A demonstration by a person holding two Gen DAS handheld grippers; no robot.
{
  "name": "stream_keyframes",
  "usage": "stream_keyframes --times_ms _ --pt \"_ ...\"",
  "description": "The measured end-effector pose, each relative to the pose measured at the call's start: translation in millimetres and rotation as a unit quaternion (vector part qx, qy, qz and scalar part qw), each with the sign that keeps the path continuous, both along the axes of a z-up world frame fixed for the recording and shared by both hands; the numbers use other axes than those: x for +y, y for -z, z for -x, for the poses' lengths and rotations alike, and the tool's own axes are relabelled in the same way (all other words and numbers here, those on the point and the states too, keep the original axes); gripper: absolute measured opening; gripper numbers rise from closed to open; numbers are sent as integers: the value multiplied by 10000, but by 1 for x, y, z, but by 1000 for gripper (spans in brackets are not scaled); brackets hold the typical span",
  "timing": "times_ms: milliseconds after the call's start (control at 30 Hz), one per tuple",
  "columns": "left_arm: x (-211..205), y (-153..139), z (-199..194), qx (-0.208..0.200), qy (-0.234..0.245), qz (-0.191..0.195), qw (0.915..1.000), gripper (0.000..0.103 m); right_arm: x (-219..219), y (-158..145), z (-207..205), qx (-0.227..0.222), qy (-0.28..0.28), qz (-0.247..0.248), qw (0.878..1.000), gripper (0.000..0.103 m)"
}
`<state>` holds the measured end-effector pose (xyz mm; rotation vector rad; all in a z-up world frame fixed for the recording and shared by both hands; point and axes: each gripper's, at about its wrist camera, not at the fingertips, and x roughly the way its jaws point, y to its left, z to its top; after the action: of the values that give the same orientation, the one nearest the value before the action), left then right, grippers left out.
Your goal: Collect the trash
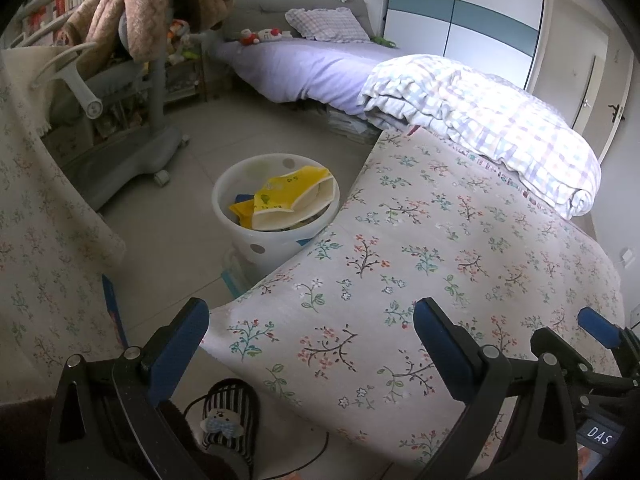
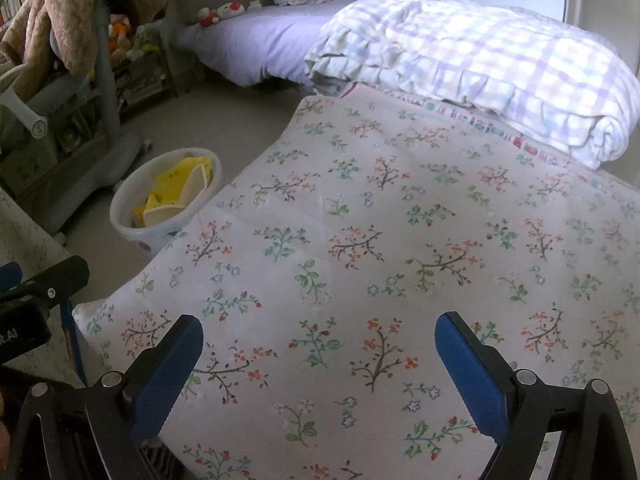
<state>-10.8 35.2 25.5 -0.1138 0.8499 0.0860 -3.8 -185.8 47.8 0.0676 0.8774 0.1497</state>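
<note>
A white dotted trash bin stands on the tiled floor beside a floral-covered surface. It holds a yellow and white wrapper and other scraps. The bin also shows in the right wrist view with the yellow wrapper inside. My left gripper is open and empty, over the near corner of the floral surface. My right gripper is open and empty above the floral surface; its blue fingertip shows at the right of the left wrist view.
A folded checked quilt lies on the far end of the floral surface. A grey wheeled chair draped with a brown blanket stands left of the bin. A purple bed is behind. A striped slipper is below.
</note>
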Motion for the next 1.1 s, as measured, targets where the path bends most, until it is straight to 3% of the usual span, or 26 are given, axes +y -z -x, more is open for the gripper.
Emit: stream_keyframes --times_ms 1100 --pt "-3 7 2 12 20 -155 9999 103 0 -1 -2 -21 12 -95 10000 97"
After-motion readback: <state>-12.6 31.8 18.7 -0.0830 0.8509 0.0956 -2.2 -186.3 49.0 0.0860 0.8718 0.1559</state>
